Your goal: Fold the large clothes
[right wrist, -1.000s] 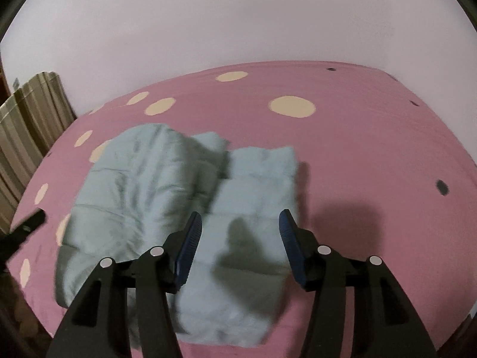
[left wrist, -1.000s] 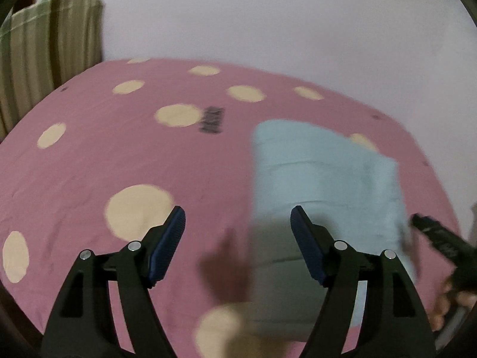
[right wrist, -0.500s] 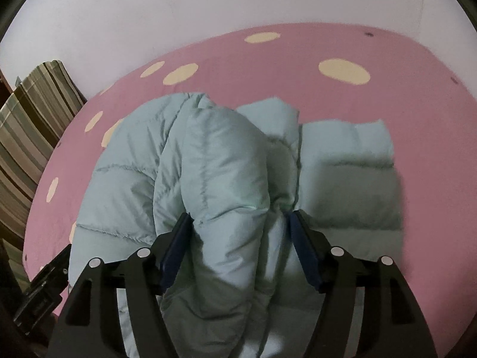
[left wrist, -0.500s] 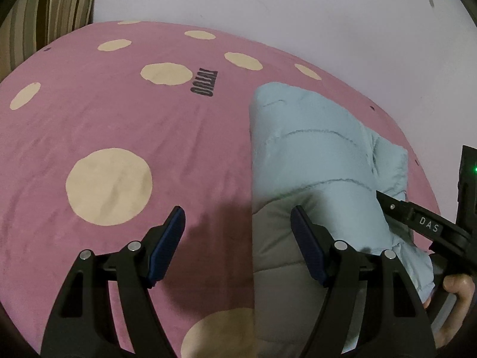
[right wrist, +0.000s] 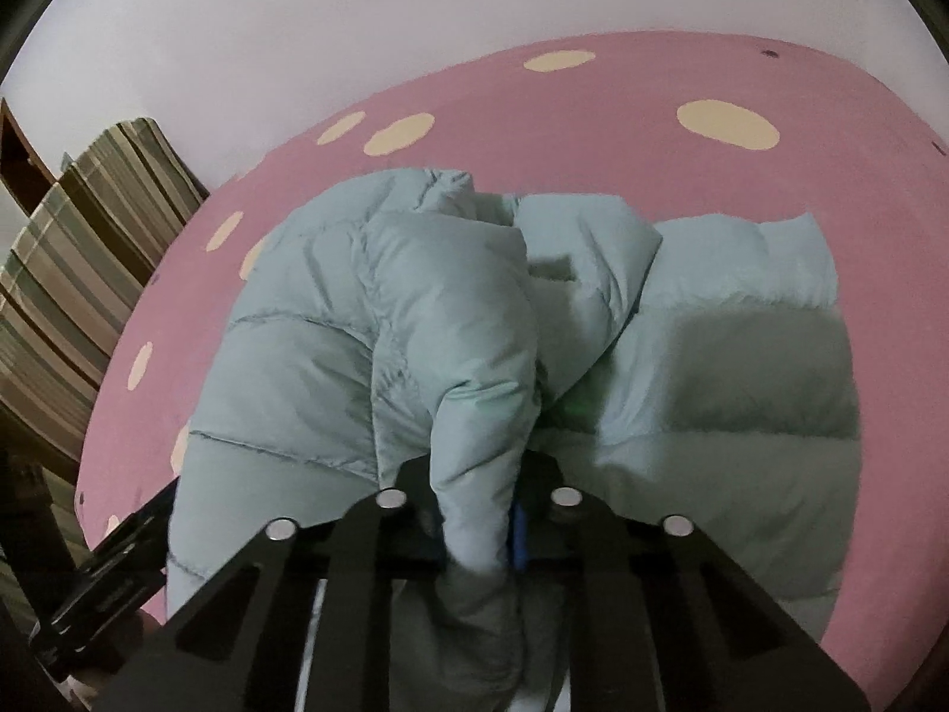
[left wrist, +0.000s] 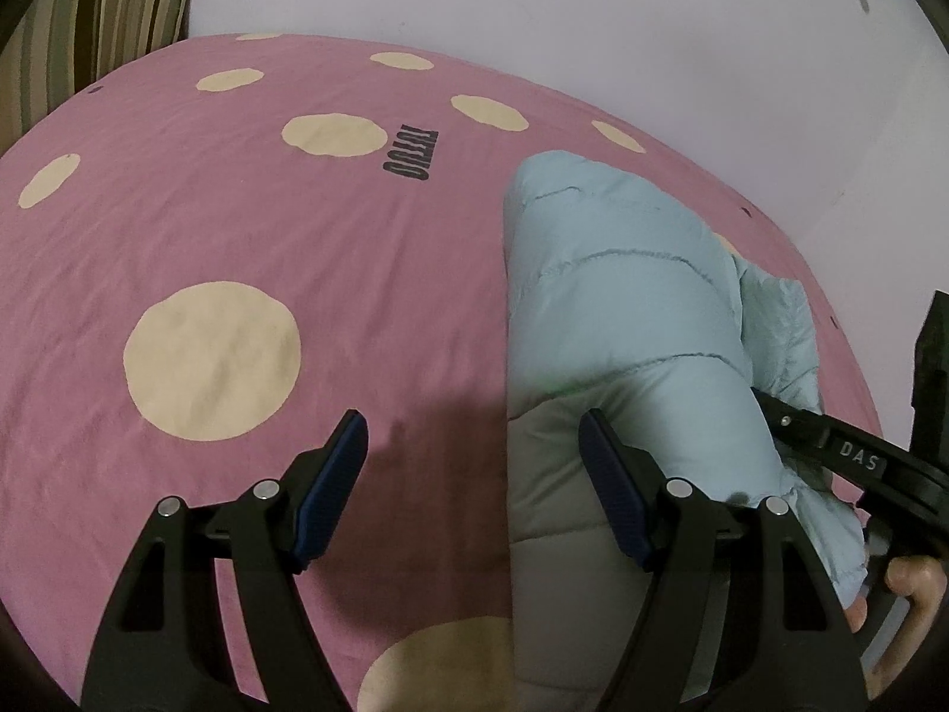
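A pale blue puffer jacket (right wrist: 368, 320) lies partly folded on a pink bedsheet (left wrist: 296, 225) with cream dots. My right gripper (right wrist: 474, 522) is shut on a raised fold of the jacket, which bulges up between the jaws. In the left wrist view the jacket (left wrist: 623, 308) lies to the right. My left gripper (left wrist: 474, 474) is open and empty, low over the sheet at the jacket's left edge, its right finger over the fabric. The right gripper's body (left wrist: 854, 463) shows at the far right of that view.
A striped cushion or folded blanket (right wrist: 77, 273) sits at the left edge of the bed. A pale wall (left wrist: 593, 18) runs behind the bed. Bare pink sheet (right wrist: 712, 118) lies beyond and to the right of the jacket.
My right gripper moved onto the jacket, closed on a fold and lifted it into a bulge. My left gripper came lower and closer to the jacket's left edge, staying open.
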Available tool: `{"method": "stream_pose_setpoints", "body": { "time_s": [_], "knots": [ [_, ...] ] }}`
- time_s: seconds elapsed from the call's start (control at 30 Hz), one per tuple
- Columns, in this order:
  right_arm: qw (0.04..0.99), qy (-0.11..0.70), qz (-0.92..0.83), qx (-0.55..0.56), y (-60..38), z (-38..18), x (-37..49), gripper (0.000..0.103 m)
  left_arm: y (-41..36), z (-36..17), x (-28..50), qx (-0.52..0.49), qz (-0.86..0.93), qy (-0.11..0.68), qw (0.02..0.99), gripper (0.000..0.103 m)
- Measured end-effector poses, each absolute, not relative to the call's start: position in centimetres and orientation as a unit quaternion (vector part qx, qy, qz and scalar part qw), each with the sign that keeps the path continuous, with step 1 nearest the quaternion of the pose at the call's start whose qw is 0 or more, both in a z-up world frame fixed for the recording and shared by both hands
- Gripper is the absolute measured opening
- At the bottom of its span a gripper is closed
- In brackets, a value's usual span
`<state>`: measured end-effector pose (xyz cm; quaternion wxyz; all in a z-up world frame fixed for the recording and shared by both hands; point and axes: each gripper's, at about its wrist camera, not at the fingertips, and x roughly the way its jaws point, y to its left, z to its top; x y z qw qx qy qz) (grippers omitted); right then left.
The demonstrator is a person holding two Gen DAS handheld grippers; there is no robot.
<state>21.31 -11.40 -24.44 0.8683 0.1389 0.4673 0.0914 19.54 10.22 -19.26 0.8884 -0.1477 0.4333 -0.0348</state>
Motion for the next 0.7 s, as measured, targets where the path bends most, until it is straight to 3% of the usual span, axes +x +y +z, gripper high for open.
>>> {"method": "stream_pose_setpoints", "body": {
  "time_s": [0.3,0.7],
  "knots": [
    [0.900,0.404,0.070,0.148,-15.4,-19.7,18.6,0.009,8.2,-15.9,18.3,-0.139,-0.089,0.404,0.900,0.074],
    [0.875,0.461,0.033,0.145,-19.1,-27.0,20.6,0.014,2.2,-19.8,21.0,-0.041,-0.081,0.473,0.877,0.075]
  ]
}}
